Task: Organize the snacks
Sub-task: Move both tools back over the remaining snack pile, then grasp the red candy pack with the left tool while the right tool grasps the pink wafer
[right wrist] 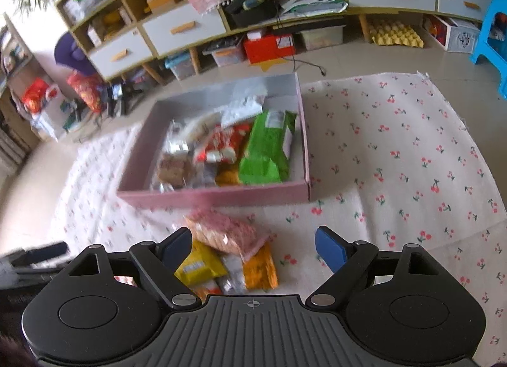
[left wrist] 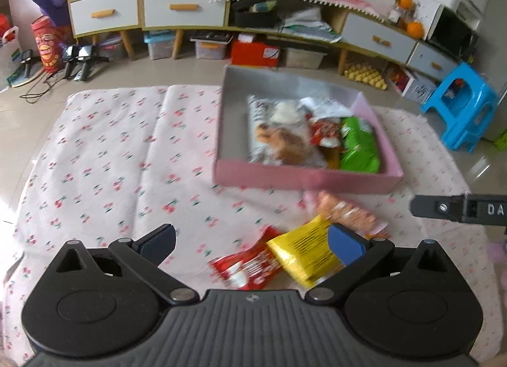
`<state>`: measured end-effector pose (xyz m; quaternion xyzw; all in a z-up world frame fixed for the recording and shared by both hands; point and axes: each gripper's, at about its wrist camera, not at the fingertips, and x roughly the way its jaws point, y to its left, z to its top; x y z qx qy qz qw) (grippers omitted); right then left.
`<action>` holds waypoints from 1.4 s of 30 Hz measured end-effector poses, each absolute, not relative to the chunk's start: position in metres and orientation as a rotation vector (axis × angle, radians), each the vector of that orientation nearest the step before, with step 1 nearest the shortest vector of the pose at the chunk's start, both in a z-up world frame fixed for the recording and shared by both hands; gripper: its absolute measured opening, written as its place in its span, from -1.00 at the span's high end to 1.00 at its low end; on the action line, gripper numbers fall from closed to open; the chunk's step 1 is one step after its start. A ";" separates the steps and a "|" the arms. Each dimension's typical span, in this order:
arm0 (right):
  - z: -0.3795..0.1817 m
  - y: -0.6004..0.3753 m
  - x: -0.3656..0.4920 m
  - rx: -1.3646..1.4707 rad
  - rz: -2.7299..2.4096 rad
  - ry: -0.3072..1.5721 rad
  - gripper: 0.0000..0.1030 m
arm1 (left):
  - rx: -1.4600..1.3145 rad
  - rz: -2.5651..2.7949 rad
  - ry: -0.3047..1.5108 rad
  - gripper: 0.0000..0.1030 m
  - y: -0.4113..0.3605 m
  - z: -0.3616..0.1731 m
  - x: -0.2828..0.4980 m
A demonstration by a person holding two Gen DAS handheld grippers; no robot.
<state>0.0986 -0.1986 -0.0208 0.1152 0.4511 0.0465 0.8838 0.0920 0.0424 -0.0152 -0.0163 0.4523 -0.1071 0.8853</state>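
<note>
A pink box (left wrist: 304, 178) (right wrist: 221, 197) stands on the cherry-print cloth (left wrist: 120, 151) and holds several snack packets, among them a green one (left wrist: 358, 148) (right wrist: 266, 151). In front of the box lie loose packets: a red one (left wrist: 247, 268), a yellow one (left wrist: 304, 256) (right wrist: 199, 265), a pink one with orange contents (left wrist: 348, 215) (right wrist: 225, 234) and an orange one (right wrist: 259, 268). My left gripper (left wrist: 253, 240) hangs open over the red and yellow packets, pressing on neither. My right gripper (right wrist: 253, 248) is open above the pink and orange packets. Each gripper shows at the edge of the other's view.
The cloth lies on a tiled floor. Behind it runs a long low cabinet (left wrist: 183, 9) with white drawers, and storage boxes (left wrist: 253, 53) sit under it. A blue plastic stool (left wrist: 459, 107) stands at the right. Bare cloth (right wrist: 412, 161) stretches right of the box.
</note>
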 end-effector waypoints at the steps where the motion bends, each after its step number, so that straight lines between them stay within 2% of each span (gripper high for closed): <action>1: -0.024 -0.196 0.098 0.217 0.097 0.952 -0.69 | -0.020 -0.226 0.938 -0.99 0.044 -0.016 0.092; 11: -0.036 -0.172 0.093 0.032 0.156 0.975 -0.69 | 0.153 -0.341 0.927 -0.97 0.043 -0.033 0.081; 25: -0.061 -0.171 0.106 -0.051 0.296 0.969 -0.69 | 0.261 -0.471 0.968 -0.53 0.035 -0.062 0.085; 30: -0.070 -0.173 0.115 -0.036 0.310 0.987 -0.69 | 0.284 -0.469 0.951 -0.21 0.035 -0.069 0.090; 35: -0.074 -0.174 0.122 -0.024 0.330 0.983 -0.69 | 0.279 -0.475 0.959 -0.14 0.036 -0.074 0.097; 36: -0.075 -0.174 0.124 -0.018 0.331 0.980 -0.69 | 0.274 -0.474 0.959 -0.07 0.037 -0.074 0.098; 42: -0.082 -0.179 0.137 0.038 0.300 0.981 -0.69 | 0.261 -0.440 0.972 0.07 0.039 -0.071 0.101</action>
